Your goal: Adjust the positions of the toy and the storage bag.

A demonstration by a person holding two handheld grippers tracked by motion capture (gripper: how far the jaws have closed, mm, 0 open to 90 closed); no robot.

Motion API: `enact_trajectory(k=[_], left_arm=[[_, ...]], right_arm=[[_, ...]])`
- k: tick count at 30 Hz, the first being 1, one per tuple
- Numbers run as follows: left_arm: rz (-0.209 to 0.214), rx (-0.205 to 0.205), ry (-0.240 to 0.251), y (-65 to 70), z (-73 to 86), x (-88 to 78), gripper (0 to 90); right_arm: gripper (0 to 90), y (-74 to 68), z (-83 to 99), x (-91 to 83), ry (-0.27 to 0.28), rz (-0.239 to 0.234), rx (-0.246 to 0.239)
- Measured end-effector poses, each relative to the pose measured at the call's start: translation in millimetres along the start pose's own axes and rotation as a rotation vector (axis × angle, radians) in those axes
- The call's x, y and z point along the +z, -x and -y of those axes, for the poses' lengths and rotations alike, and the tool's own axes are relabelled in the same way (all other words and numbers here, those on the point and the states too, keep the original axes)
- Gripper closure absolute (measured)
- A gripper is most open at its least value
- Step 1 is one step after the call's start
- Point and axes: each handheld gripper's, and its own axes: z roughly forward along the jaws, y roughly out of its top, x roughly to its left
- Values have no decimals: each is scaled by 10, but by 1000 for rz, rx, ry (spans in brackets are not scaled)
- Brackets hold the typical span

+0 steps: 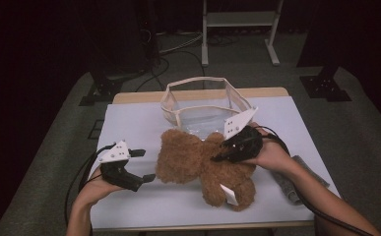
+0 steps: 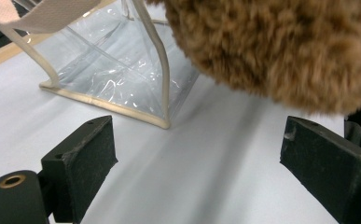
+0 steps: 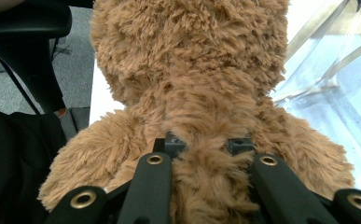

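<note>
Two hand-held grippers work over a white-topped table (image 1: 143, 206). Right gripper (image 1: 219, 156), held in the person's right hand (image 1: 271, 155), is clamped on the back of a brown plush teddy bear (image 1: 203, 164); in the right gripper view the fur (image 3: 192, 93) bulges between the closed black jaws. Left gripper (image 1: 146, 166), held in the left hand (image 1: 95, 186) near the table's left front corner, stands with its jaws wide apart and nothing between them; its tips point at the bear's head, just beside it, and whether they touch cannot be told. In the left gripper view the two dark pads (image 2: 92, 161) frame bare table surface, with the bear's fur (image 2: 281, 51) above them. Bear lies across the middle of the table, head toward the left edge, a white tag (image 1: 230, 195) on its leg toward the front edge. Behind it, at the far edge, stands an open clear plastic bag with cream fabric trim (image 1: 205, 105), just beside the bear. Folded grey cloth (image 1: 289, 184) lies near the right edge, under the right forearm.
</note>
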Motion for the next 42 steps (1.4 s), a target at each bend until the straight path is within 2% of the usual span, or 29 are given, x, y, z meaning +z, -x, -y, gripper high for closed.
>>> enact_trajectory(k=[5, 12, 25, 32, 42], left_arm=[[-11, -4, 12, -17, 22, -70, 94], [-17, -10, 2, -37, 67, -95, 93], [-14, -19, 5, -62, 101, -126, 94], [-12, -19, 8, -78, 108, -129, 94], [-11, -27, 6, -97, 133, -123, 93]], right_arm=[[758, 66, -110, -92, 8, -1, 7], [757, 104, -340, -235, 21, -4, -4], [756, 161, -959, -544, 17, -1, -41], [755, 291, -1240, -676, 3, 21, -44], [754, 584, -1578, -833, -15, 67, -32]])
